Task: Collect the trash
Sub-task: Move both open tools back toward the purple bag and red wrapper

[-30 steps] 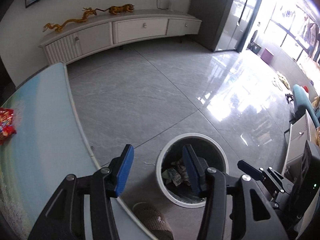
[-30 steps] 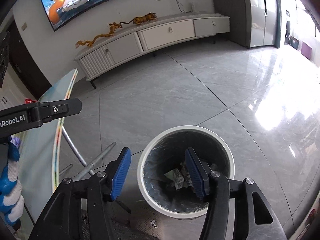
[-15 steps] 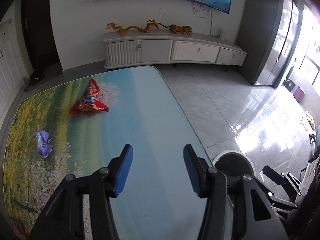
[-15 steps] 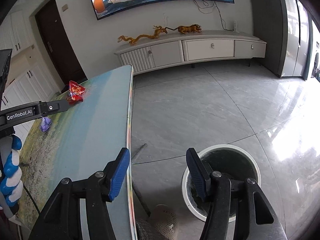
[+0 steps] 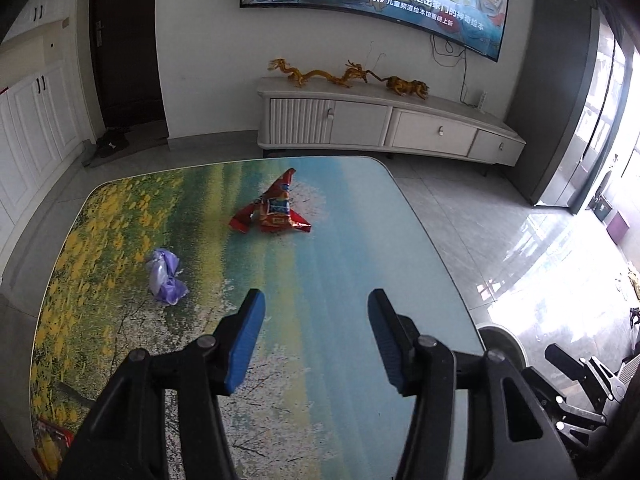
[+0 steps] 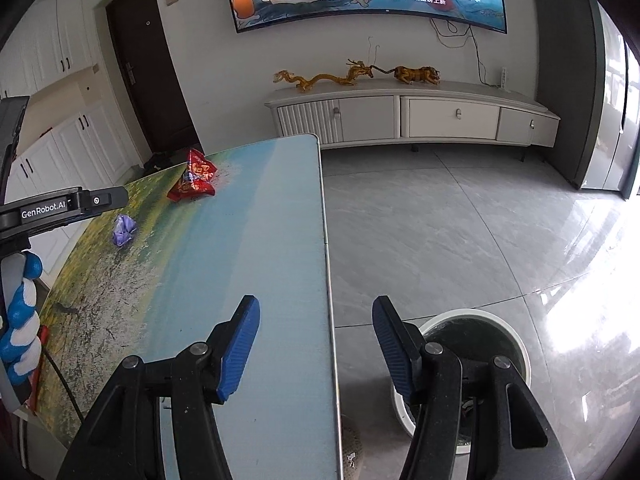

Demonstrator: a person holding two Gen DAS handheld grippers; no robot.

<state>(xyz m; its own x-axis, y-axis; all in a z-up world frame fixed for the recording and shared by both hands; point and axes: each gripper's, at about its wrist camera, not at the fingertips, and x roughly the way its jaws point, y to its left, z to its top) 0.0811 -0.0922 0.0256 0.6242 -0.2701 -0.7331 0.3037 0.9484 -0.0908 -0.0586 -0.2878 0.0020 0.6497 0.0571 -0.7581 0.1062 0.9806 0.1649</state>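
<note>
- The left gripper [image 5: 316,304] is held over the table [image 5: 352,248], and its blue jaws are seen apart with nothing between them.
- The right gripper [image 6: 316,312] is held over the right edge of the table [image 6: 248,240], partly above the floor [image 6: 440,220]; its jaws are also seen apart, and nothing is gripped.
- A red snack wrapper [image 5: 274,210] is seen lying on the table, far from both grippers, toward the far end.
- A small crumpled purple wrapper [image 5: 164,276] is seen lying on the table too, nearer and to the left of the red one, well apart from it.
- A round bin with a white rim [image 6: 480,344] is seen standing on the floor just beside the table, on the right side.
- Some scraps can be made out inside the bin, but they are mostly hidden by the right gripper.
- A gloved hand in blue and white [image 6: 20,316] is seen at the left edge of the right wrist view, wrapped around the left gripper's handle.
</note>
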